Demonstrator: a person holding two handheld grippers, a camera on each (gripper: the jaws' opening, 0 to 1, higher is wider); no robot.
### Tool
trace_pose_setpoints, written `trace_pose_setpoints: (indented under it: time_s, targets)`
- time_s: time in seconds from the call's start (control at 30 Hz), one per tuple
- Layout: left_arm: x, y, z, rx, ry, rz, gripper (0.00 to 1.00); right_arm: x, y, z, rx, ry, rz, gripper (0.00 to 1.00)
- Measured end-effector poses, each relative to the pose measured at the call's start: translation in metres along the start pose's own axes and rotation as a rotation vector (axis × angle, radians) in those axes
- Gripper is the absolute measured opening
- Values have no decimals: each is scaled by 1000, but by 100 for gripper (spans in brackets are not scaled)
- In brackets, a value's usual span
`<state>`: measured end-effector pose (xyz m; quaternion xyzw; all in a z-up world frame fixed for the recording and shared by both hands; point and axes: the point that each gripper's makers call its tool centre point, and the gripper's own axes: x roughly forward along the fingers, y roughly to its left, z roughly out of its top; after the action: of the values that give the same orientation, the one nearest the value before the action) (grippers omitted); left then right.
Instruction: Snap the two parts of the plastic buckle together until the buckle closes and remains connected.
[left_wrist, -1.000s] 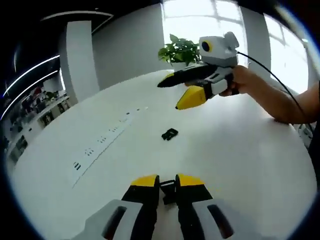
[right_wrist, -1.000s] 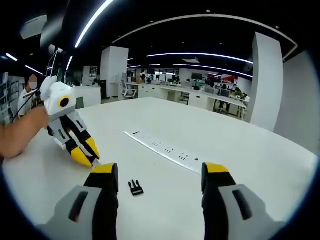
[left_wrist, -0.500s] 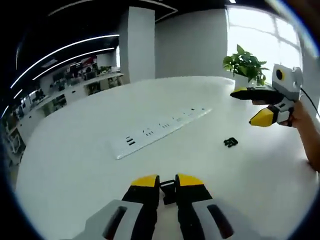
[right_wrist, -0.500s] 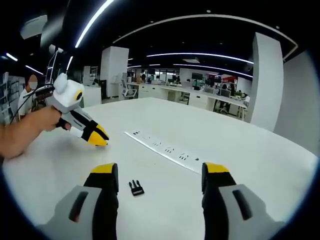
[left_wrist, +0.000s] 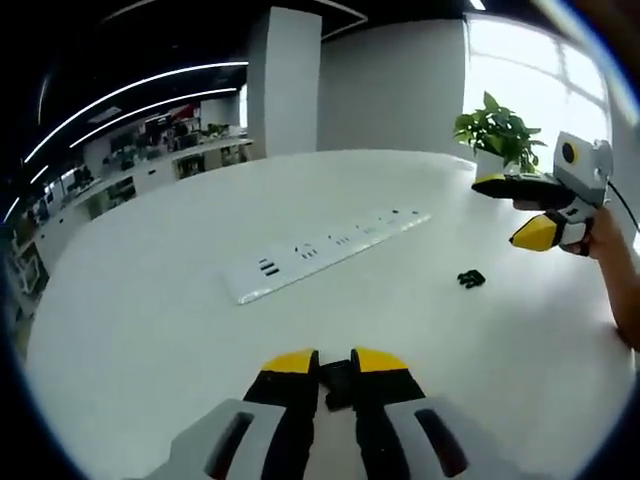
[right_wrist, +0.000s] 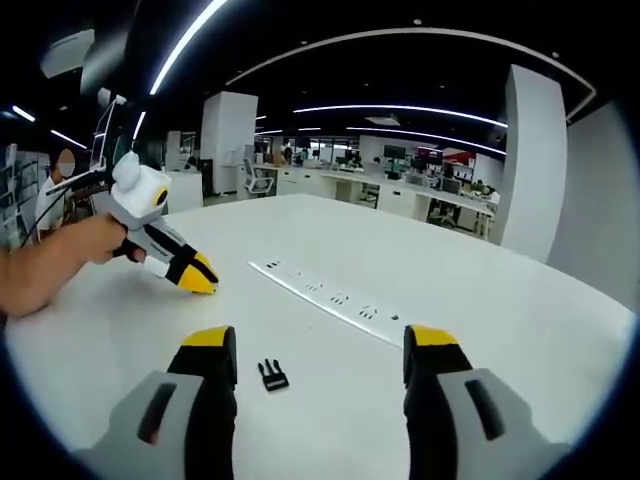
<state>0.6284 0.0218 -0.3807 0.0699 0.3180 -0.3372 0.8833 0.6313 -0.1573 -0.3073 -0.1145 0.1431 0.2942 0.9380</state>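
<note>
Black plastic buckle half (left_wrist: 337, 381) clamped in left gripper (left_wrist: 335, 366); right gripper (right_wrist: 322, 346) spread wide above black pronged buckle half (right_wrist: 271, 375) on white table (right_wrist: 480, 300). Next, probably: grasp it, align.

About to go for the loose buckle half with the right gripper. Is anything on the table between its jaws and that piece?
Nothing visible. The right gripper is open, and the loose buckle half lies on bare white table just ahead of its jaws. The power strip lies farther back.

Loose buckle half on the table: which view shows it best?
Right gripper view: the loose buckle half lies close, between the open right gripper jaws, prongs visible. In the left gripper view it is a small dark blob.
</note>
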Motion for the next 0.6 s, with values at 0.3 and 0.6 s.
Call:
trace_pose_setpoints:
  time_s: [0.3,0.6]
  targets:
    - [-7,0,14,51,-46,-34,20,0,-1,1,0,-3,-3,67]
    - [-20,8,44,359,-94,-16,28,-2,-1,5,0,-14,1,67]
